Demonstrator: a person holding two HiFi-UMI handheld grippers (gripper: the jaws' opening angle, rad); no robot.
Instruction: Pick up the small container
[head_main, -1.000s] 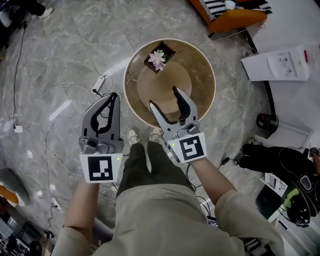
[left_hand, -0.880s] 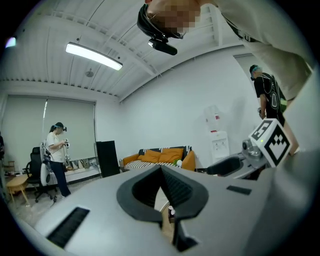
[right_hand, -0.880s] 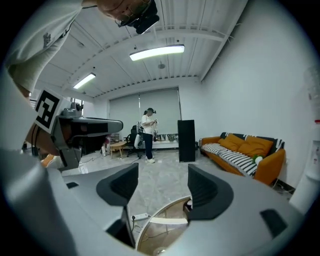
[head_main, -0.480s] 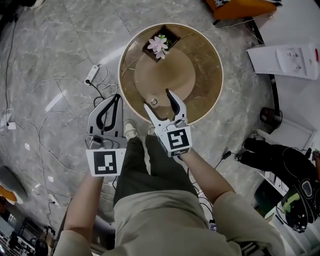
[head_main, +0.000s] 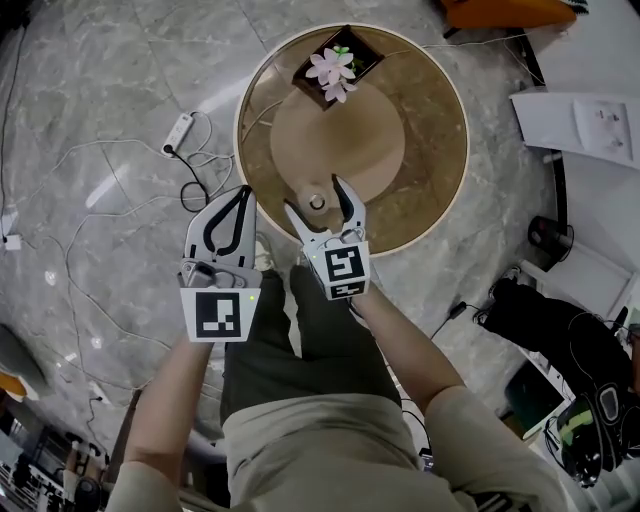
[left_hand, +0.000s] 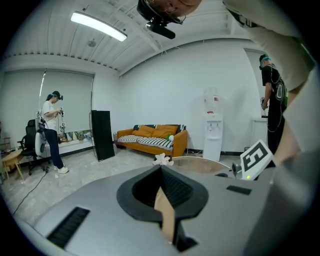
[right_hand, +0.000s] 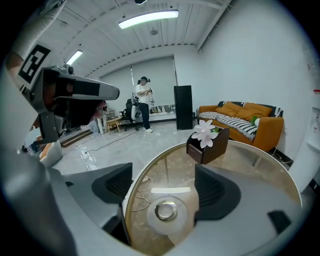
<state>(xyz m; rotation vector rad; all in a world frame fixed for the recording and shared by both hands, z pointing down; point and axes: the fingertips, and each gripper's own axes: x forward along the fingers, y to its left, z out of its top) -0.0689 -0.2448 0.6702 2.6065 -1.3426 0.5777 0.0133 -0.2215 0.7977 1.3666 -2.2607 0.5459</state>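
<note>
The small container (head_main: 317, 203) is a round, translucent pot with a silver lid. It stands near the front edge of the round glass table (head_main: 440, 190). My right gripper (head_main: 314, 196) reaches over that edge with one jaw on each side of the pot. In the right gripper view the small container (right_hand: 166, 212) lies low between the dark pads (right_hand: 212, 192), and gaps show on both sides. The jaws of the right gripper (right_hand: 162, 182) are opening. My left gripper (head_main: 240, 192) hovers left of the table edge, shut and empty, and its tips meet in the left gripper (left_hand: 162, 167) view.
A dark box with pink-white flowers (head_main: 335, 68) stands at the table's far side. A power strip and cables (head_main: 178, 130) lie on the marble floor to the left. A white water dispenser (head_main: 590, 118) stands at the right, and an orange sofa (right_hand: 245, 122) beyond.
My right gripper has moved forward over the table edge until its jaws flank the small container, and they have spread wider. The left gripper has kept alongside, still shut.
</note>
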